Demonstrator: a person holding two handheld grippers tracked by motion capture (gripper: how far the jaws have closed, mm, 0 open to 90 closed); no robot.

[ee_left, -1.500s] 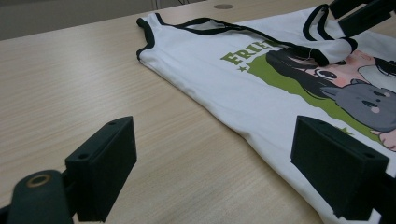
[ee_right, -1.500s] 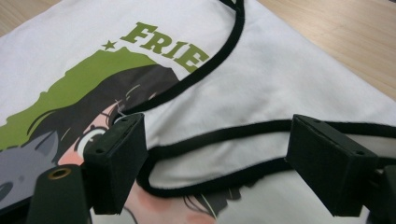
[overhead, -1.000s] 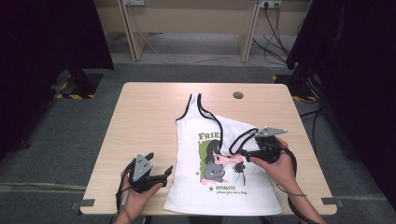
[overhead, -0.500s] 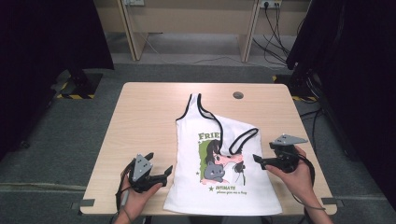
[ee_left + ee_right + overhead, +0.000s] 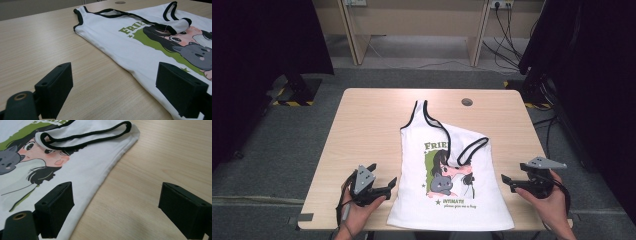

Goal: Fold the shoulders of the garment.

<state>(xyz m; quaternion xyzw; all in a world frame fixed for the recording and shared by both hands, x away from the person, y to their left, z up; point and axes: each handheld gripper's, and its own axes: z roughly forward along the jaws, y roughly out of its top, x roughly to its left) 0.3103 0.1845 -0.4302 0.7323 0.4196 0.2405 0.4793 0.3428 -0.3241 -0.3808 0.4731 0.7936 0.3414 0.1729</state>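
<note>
A white tank top with black trim and a cartoon girl-and-cat print lies flat on the wooden table. Its right shoulder strap is folded down over the print. My left gripper rests open at the shirt's lower left edge, holding nothing. In the left gripper view the shirt lies ahead, its hem under the right jaw. My right gripper stands open just right of the shirt's side. In the right gripper view the folded strap and the shirt's side seam lie beyond the open jaws.
A round grommet sits in the table's far right part. Cables trail on the floor behind the table, and dark curtains flank both sides. Bare wood lies left of the shirt and along the right edge.
My right gripper has let go of the folded strap and drawn back to the right, off the shirt. The left gripper has stayed put.
</note>
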